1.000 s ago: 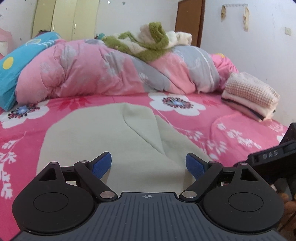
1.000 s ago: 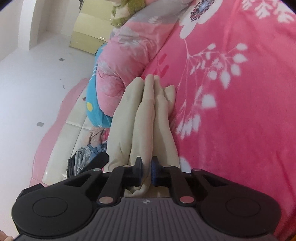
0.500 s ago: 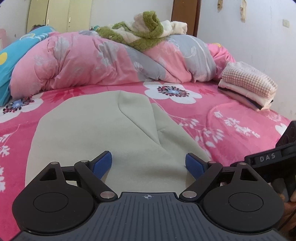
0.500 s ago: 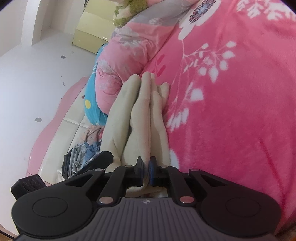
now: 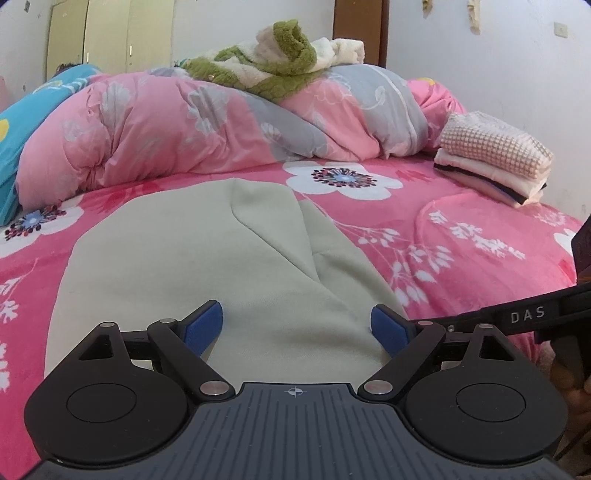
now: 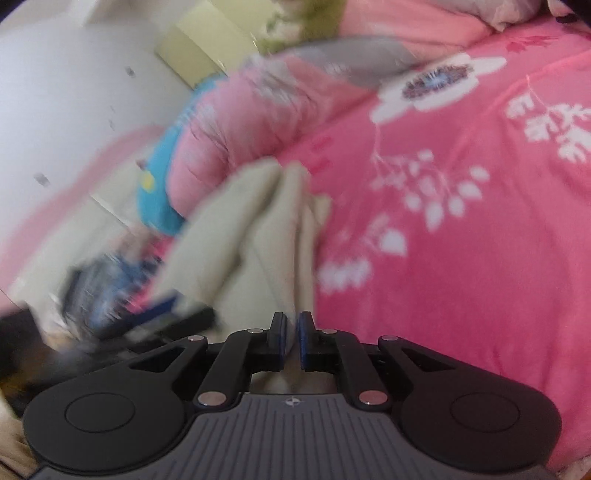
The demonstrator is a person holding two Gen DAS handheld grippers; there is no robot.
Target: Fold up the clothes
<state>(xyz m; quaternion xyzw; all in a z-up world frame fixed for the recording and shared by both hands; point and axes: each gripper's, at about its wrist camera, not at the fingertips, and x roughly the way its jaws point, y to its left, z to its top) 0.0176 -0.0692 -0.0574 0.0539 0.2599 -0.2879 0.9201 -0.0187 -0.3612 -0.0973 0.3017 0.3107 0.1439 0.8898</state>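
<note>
Pink floral bedsheet [image 5: 461, 206], rolled pink quilt [image 5: 177, 125], green fleece blanket [image 5: 280, 55], blue pillow [image 5: 22, 110], yellow wardrobe [image 5: 110, 33]

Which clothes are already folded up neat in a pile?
The small stack with the checked waffle cloth on top, by the wall. The beige garment lies spread out; the green fleece is crumpled.

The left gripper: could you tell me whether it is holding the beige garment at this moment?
No, the left gripper stands wide open, its blue pads apart over the beige garment, which lies flat on the pink bedspread.
</note>
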